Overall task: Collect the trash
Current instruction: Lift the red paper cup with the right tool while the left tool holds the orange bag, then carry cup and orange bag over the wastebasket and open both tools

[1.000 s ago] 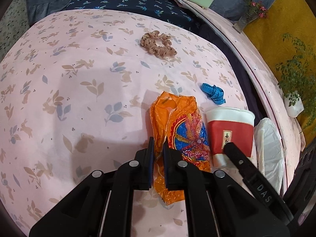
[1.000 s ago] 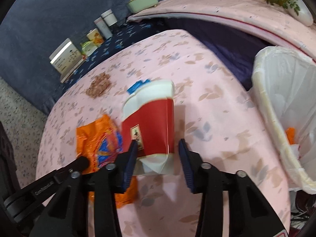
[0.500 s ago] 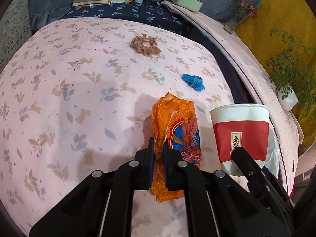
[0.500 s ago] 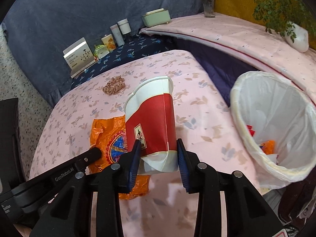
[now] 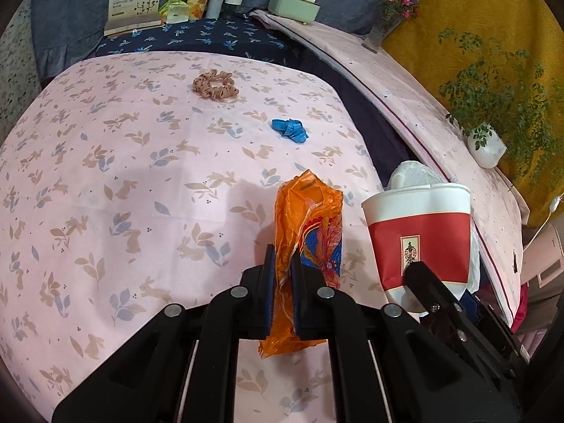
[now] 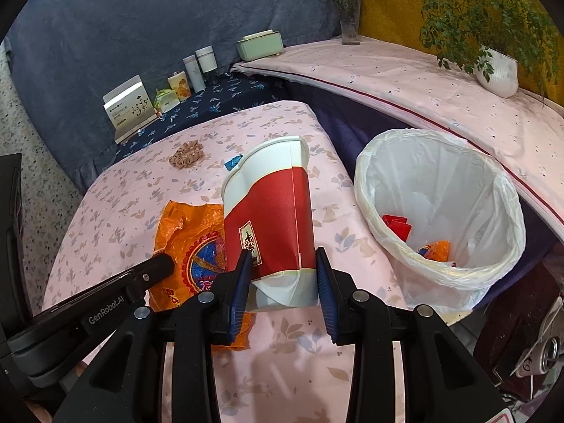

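Only the right view shows inside the bin (image 6: 493, 190) — scraps at its bottom. Right gripper (image 6: 283, 278) clamps the cup (image 6: 271, 218), rim away; left gripper (image 5: 281, 271) pinches the wrapper (image 5: 306, 225) lengthwise above the table (image 5: 141, 162).

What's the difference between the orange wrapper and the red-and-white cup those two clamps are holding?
The orange wrapper is thin, crinkled plastic film hanging limp; the paper cup is stiff, though its base looks crushed in. The left gripper pinches the wrapper with its jaws almost together; the right gripper squeezes the cup's base with its jaws well apart. The wrapper has a blue print; the cup has a red band on white. Both are lifted off the pink tablecloth.
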`<move>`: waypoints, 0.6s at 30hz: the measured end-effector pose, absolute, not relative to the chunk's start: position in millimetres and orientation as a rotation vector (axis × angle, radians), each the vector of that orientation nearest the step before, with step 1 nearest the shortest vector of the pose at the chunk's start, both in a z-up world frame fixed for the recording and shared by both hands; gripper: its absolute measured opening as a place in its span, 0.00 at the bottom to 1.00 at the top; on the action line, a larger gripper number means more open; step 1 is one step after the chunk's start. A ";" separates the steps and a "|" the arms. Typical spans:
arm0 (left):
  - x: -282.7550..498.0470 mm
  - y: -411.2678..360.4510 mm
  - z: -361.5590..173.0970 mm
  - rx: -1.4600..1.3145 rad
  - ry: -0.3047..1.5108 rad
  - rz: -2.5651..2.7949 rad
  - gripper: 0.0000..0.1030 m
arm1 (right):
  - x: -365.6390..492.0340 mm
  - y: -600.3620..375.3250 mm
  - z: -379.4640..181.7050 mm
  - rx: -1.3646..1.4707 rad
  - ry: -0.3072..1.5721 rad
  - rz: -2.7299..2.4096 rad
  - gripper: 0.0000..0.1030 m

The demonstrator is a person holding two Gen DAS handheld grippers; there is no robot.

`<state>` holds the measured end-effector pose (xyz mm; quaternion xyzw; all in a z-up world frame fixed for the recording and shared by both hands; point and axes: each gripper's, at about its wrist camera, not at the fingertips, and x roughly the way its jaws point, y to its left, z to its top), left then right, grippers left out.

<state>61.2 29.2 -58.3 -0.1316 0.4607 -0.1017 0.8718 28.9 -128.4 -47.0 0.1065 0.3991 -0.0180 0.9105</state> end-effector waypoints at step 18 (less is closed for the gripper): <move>62.4 4.1 -46.1 -0.231 0.942 -0.254 0.07 | 15.6 -160.7 -38.9 0.279 0.778 -0.081 0.33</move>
